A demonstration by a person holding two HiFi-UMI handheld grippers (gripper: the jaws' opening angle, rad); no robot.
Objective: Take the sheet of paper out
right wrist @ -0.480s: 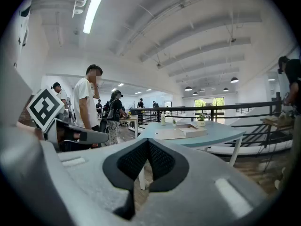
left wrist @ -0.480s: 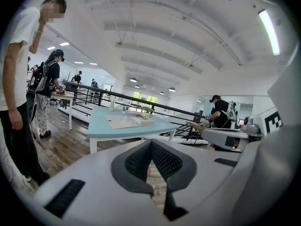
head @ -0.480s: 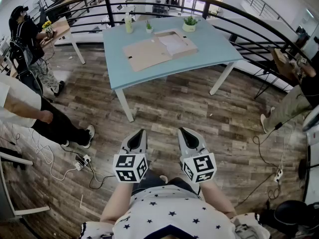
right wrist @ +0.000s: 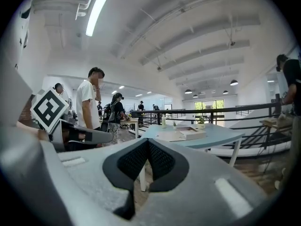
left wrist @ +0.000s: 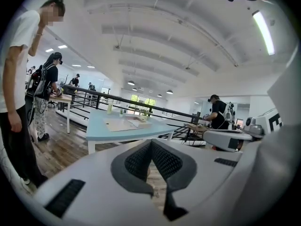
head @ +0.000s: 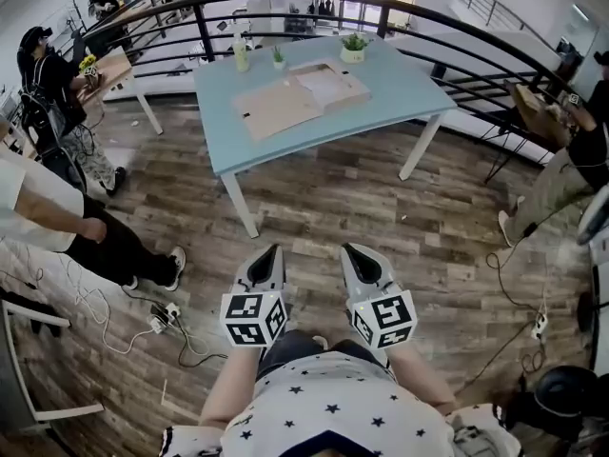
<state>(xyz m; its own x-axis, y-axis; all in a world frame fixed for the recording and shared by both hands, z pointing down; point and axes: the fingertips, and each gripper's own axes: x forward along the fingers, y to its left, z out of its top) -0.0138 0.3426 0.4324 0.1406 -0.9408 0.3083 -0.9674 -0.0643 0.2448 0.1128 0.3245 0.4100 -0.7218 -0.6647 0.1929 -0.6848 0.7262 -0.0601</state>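
— While both pairs of jaws are pressed together on nothing, how far along is this?

— Not begun, I'd say. The left gripper (head: 270, 251) and right gripper (head: 351, 250) hang over the wooden floor (head: 324, 208), well apart from the blue table (head: 404, 91). The sheet of paper (head: 328, 82) lies in the open cardboard box (head: 276, 105) there.

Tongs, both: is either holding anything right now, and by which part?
Nothing is held. The left tongs and right tongs are both shut and empty, short of the table.
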